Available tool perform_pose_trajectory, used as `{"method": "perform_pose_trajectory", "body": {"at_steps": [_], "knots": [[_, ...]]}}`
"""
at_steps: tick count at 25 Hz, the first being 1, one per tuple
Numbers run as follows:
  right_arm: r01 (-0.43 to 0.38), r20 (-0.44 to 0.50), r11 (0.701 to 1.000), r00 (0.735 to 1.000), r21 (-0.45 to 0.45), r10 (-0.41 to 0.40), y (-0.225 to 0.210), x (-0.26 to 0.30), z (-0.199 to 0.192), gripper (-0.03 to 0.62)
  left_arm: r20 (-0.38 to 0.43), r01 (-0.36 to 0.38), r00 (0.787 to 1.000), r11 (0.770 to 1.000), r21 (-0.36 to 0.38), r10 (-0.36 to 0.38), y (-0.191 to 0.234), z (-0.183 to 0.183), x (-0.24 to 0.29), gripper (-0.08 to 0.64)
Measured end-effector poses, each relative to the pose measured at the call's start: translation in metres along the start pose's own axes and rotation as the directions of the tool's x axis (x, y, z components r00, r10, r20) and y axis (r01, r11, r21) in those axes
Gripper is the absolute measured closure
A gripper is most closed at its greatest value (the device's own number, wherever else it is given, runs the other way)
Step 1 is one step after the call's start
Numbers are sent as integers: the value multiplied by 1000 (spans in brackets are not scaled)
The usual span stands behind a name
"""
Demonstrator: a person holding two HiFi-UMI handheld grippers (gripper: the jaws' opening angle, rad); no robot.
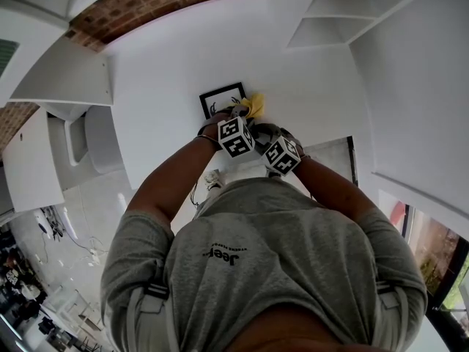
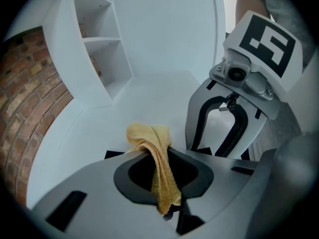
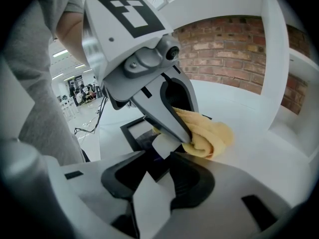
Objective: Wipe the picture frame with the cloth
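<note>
While the picture frame [image 1: 222, 100] lies flat on the white table [image 1: 161, 72], well out in front of the person, the yellow cloth [image 1: 255, 106] is bunched against its right edge, touching it. The left gripper [image 2: 158, 153] has its jaws pressed together on that cloth. A strip of it runs back through the slot between them, and the loose wad sits just beyond the tips, at the frame's far right corner.

The right gripper [image 3: 158, 158] is just to the right of the left one and a little nearer the person, with its tips over the frame's near edge. Its jaws are drawn together. A pale flat sliver shows in the slot between them, and I cannot tell whether that is something nipped or only the white surface underneath. Nor can I tell whether this gripper bears on the frame or merely hangs over it.

Beyond the frame the table runs on to a brick wall [image 1: 168, 2], with white shelving [image 1: 344, 9] at the far right.

By my reading the wiping is at its start, or at one end of a pass, since the wad covers only the frame's right side. The next move calls for drawing the wad leftward across the glass and along the black border. It needs light downward pressure and a firm pinch, and the frame must be steadied so it does not skate on the smooth top.
</note>
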State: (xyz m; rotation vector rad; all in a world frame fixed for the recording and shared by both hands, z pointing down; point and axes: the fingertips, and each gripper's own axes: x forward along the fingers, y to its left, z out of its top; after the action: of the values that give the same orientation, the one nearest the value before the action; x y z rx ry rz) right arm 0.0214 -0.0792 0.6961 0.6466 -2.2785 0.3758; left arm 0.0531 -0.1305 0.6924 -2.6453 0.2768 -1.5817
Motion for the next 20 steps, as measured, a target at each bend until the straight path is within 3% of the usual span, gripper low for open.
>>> {"method": "perform_pose_trajectory", "body": {"at_steps": [7, 20], "knots": [[1, -3, 1000, 1000, 3, -1, -1, -1, -1, 439, 19, -39, 999, 997, -71, 40, 10, -18, -23, 494], [6, -18, 1000, 1000, 6, -6, -2, 0, -2, 439, -27, -112, 994, 967, -231, 108, 7, -97, -69, 494]]}}
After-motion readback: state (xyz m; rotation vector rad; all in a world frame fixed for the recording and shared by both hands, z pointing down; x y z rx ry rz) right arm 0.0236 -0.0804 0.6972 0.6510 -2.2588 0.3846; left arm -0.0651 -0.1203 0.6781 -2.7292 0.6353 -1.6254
